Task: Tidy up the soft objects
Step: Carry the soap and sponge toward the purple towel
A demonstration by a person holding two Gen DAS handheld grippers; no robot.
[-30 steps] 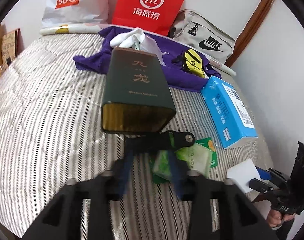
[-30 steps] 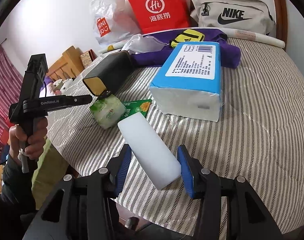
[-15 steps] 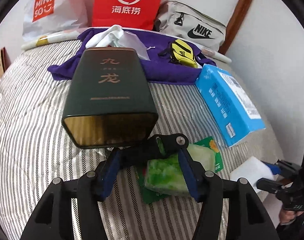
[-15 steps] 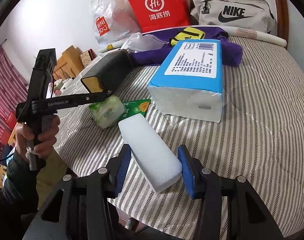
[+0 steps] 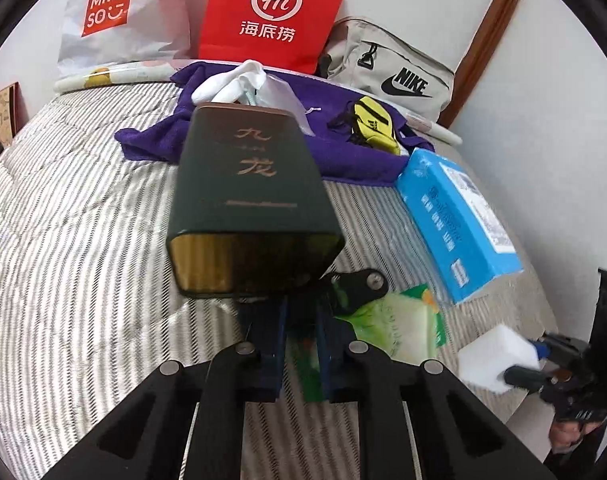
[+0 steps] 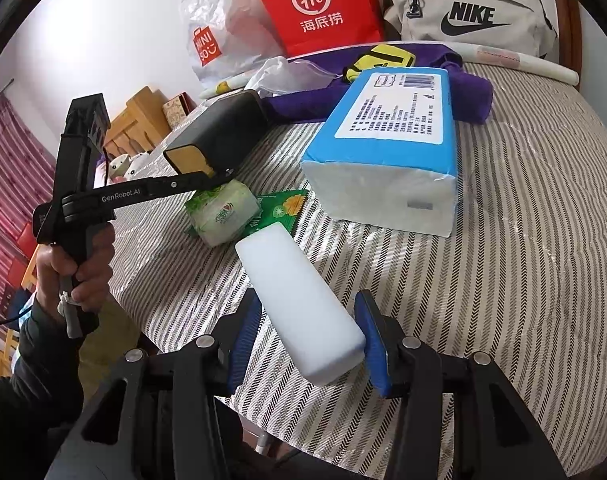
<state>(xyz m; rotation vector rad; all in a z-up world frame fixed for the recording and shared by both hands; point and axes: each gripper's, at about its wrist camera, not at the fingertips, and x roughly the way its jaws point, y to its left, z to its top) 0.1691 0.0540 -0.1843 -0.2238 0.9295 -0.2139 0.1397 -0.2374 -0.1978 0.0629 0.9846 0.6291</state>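
- Find right gripper [image 6: 309, 332] nearest, jaws at mid width, astride the near end of white sponge block [image 6: 299, 292].
- Note no squeeze on the block: striped cover visible in the gap at one pad, other pad just beside the block's edge. Record the block as flat on striped bed [image 6: 503, 240], near its front edge.
- Find green tissue pack [image 6: 223, 212] just past the sponge, on top of a flat green sachet [image 6: 281, 210].
- Note left gripper [image 5: 299, 336], in left hand [image 6: 83, 268], tip down at that pack's top, jaws closing and already narrow. See green in the slit between them; cannot tell pack from sachet there, nor any pressure from the pads.
- Log dark green box [image 5: 247, 196] directly behind the pack, lying on its side, gold end toward the front.
- Log blue tissue pack [image 6: 387, 140] beside it, flat, label up.
- Farther back: purple cloth [image 5: 343, 152] spread out, carrying a yellow pouch [image 5: 373, 124] and a clear plastic bag [image 5: 279, 96].
- At the wall: white Miniso bag [image 5: 115, 12], red paper bag [image 5: 271, 12], beige Nike bag [image 5: 387, 76].
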